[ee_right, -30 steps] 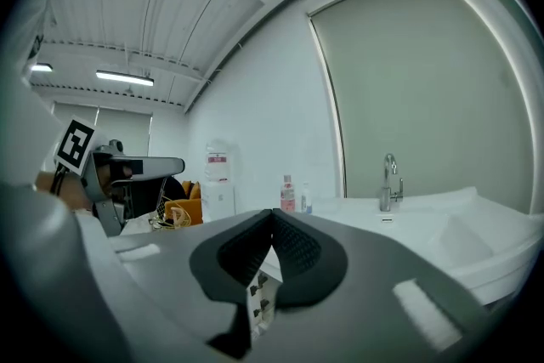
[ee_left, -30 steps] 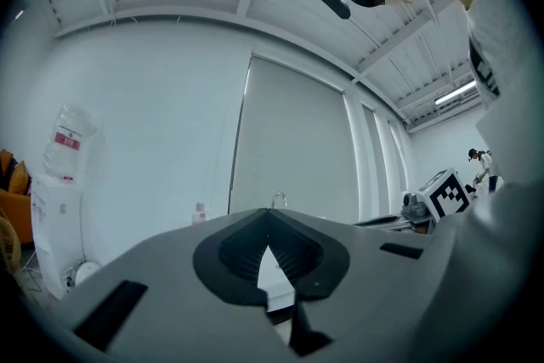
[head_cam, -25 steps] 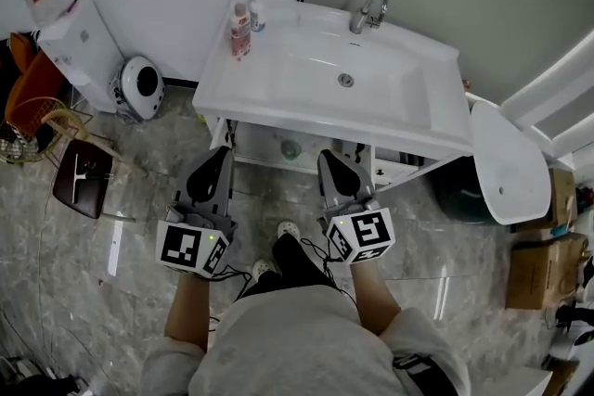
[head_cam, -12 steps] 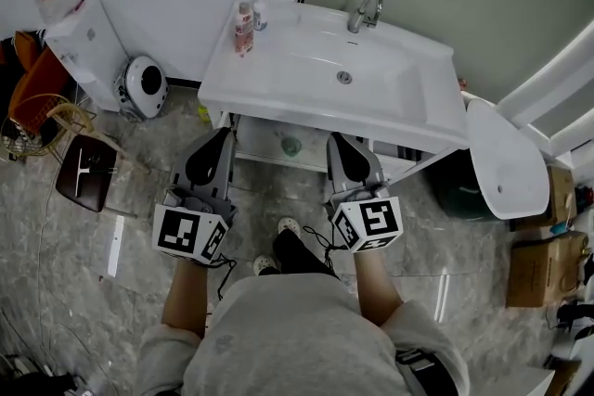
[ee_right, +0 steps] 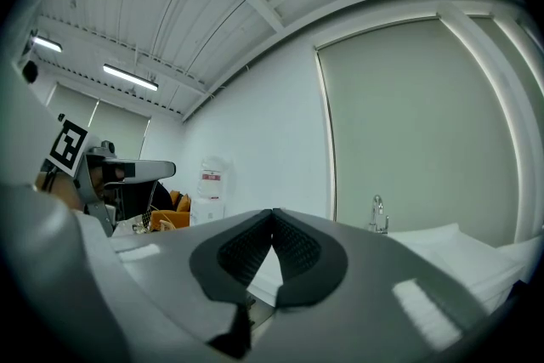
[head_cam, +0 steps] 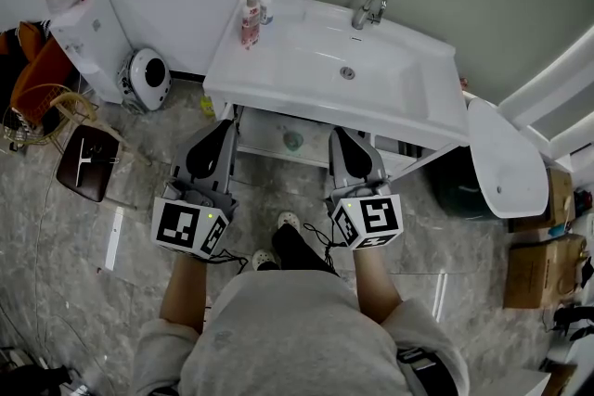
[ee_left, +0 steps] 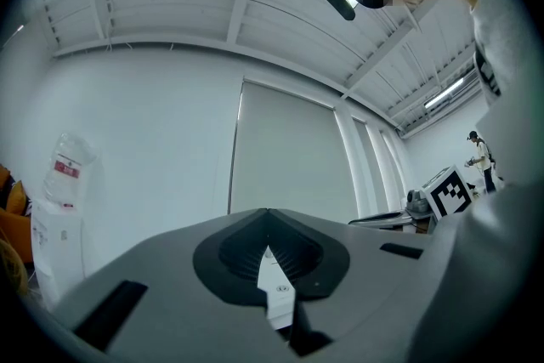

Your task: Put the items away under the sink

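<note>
A white sink with a chrome faucet stands against the wall ahead of me. Two small bottles stand on its back left corner. Under the basin an open shelf holds a small greenish item. My left gripper and right gripper hang side by side just before the sink's front edge, pointing at it. Both are shut with nothing in them. In the left gripper view the left gripper's jaws meet at the tips; in the right gripper view the right gripper's do too.
A water dispenser and a round white appliance stand left of the sink, with a brown stool and an orange chair further left. A white oval lid, a dark bin and cardboard boxes are on the right.
Both grippers have risen a little and come slightly closer to the sink's front edge. Their jaws stay closed.
</note>
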`<state>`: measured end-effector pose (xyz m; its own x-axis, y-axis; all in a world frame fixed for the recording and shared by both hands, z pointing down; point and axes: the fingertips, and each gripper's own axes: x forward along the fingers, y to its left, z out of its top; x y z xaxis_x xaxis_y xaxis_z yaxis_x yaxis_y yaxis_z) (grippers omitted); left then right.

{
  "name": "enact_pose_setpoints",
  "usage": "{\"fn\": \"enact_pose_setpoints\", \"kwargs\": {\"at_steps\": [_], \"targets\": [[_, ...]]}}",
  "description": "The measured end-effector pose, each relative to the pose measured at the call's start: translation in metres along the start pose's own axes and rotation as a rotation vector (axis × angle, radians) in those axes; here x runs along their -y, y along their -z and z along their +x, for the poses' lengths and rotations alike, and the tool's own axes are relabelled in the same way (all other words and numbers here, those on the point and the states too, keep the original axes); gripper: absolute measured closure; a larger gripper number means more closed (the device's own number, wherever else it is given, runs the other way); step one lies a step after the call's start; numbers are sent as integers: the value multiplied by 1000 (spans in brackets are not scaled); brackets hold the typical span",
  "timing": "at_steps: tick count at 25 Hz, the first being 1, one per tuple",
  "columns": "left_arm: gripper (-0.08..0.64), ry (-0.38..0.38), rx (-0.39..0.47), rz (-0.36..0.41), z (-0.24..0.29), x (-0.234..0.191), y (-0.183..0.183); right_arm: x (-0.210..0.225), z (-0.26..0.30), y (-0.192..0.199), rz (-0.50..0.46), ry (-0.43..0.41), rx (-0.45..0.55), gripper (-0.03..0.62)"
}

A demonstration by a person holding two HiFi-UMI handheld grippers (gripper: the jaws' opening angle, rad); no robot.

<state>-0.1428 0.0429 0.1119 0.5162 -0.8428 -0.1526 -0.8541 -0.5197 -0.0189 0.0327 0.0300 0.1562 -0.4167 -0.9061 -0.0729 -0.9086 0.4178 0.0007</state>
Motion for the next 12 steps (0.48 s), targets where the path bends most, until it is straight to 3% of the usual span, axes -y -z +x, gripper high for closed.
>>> {"fn": "enact_pose_setpoints", "kwargs": {"at_steps": [12], "targets": [[552,3,11,2,-14,1,-5,-13,-10,-6,18,2,24,581]]}}
